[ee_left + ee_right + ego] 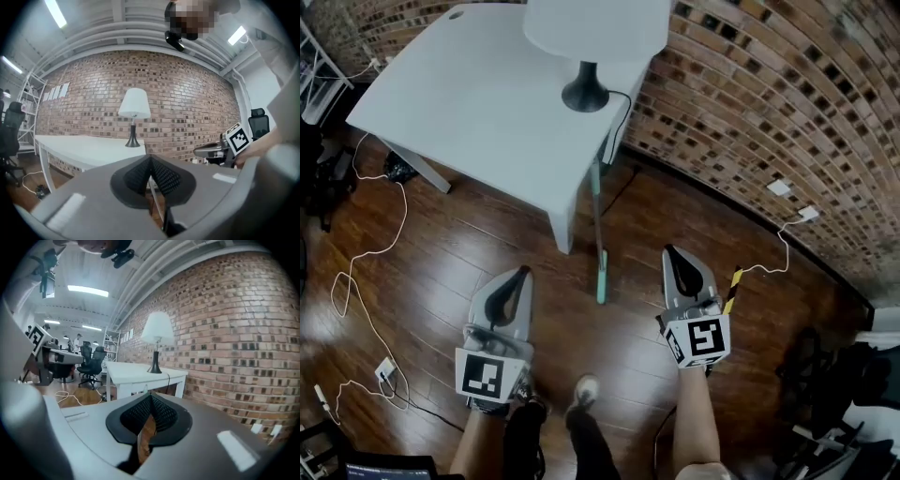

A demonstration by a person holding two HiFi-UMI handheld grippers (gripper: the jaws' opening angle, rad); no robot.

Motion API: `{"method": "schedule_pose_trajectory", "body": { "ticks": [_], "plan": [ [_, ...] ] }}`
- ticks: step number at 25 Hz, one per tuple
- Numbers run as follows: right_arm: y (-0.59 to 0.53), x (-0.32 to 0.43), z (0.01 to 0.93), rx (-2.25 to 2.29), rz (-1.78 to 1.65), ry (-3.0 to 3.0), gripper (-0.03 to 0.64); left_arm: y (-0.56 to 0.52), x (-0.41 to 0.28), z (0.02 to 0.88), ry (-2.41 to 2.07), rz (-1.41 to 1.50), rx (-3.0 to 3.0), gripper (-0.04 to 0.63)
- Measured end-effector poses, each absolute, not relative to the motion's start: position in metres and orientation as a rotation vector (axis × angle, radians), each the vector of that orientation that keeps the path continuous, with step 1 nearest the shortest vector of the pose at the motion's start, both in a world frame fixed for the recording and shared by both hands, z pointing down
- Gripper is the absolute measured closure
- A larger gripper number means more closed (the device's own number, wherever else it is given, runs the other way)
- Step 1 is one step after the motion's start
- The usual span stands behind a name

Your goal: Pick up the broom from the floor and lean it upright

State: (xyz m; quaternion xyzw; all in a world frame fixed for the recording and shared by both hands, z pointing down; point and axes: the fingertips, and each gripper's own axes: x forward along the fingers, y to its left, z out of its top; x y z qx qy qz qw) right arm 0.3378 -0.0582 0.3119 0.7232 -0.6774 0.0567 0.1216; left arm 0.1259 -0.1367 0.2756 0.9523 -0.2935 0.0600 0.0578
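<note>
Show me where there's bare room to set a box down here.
The white table is bare left of the lamp base. The wood floor is open between the broom and the brick wall. Crowded: the floor at left, strewn with white cable loops, and the lower right corner, with dark gear.

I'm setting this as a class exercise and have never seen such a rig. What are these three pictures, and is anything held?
There is no robot: a person holds a two-jaw gripper in each hand. The head view looks down from the person's head at the left gripper and right gripper above a wood floor. The other two pictures come from a camera on each gripper, looking along its jaws. Both pairs of jaws are together, with nothing held. The broom leans against the white table, where a lamp stands, beside a brick wall.
</note>
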Motion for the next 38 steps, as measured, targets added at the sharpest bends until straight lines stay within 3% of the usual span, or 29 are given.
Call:
{"method": "schedule_pose_trajectory", "body": {
  "ticks": [9, 16, 25, 38],
  "plan": [
    [0.034, 0.341, 0.091, 2.406, -0.049, -1.908, 0.604, -0.118, 0.141, 0.122, -0.850, 0.133, 3.053, 0.595],
    [0.111, 0.311, -0.006, 2.561, -0.027, -1.895, 0.604, -0.076, 0.115, 0.016, -0.707, -0.032, 3.024, 0.595],
    [0.153, 0.264, -0.048, 2.624, -0.068, -1.865, 0.604, -0.050, 0.075, -0.025, -0.704, -0.040, 3.094, 0.595],
    [0.159, 0.213, -0.060, 2.700, -0.167, -1.739, 0.604, -0.042, 0.034, -0.006, -0.569, -0.061, 3.081, 0.595]
  ]
}}
